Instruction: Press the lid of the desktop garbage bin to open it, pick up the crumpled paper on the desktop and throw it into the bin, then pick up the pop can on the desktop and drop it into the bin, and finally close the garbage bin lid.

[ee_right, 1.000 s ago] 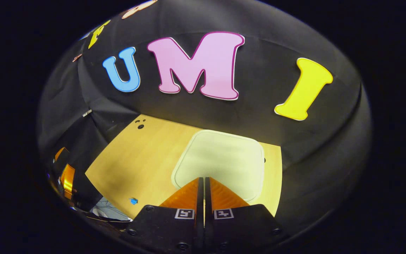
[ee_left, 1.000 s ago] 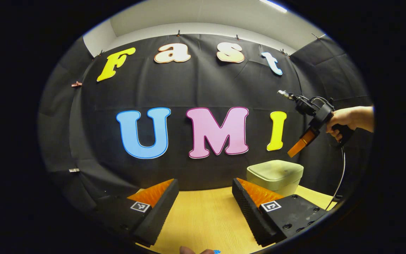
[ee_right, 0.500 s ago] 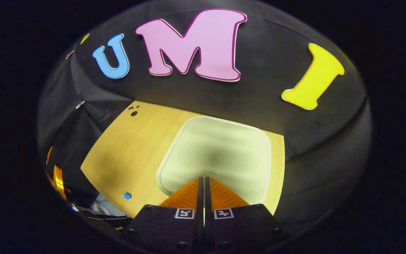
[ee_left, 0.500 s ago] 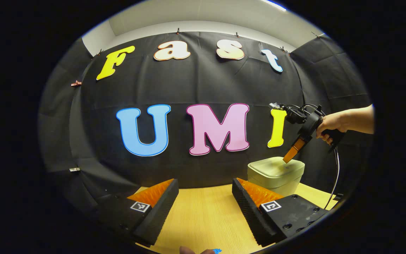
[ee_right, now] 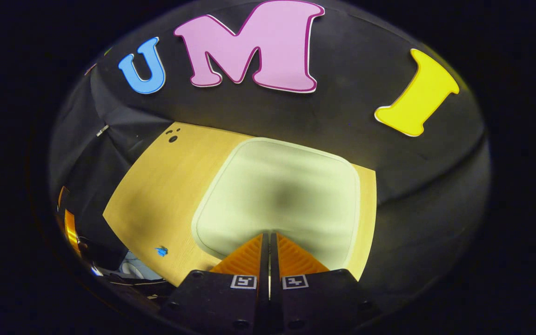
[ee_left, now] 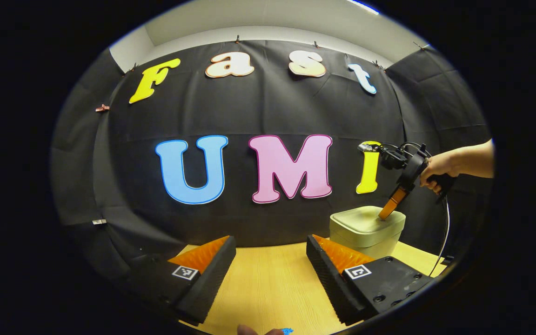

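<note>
The pale green garbage bin (ee_left: 365,230) stands at the far right of the wooden table, its lid (ee_right: 279,195) shut and flat. In the left gripper view my right gripper (ee_left: 383,215), held by a hand (ee_left: 435,167), points down with its tips touching the lid's top. Seen from the right gripper view, the right gripper (ee_right: 269,235) is shut with nothing between its fingers, its tips against the lid's near part. My left gripper (ee_left: 270,242) hangs open over the table, left of the bin, empty.
The wooden table (ee_left: 272,284) runs back to the black cloth wall. A small blue scrap (ee_right: 161,251) lies near the table's front edge. A cable (ee_left: 445,237) hangs from the right gripper beside the bin.
The right gripper has come down from above the bin until its shut tips reach the lid. The left gripper has stayed open and nearly still.
</note>
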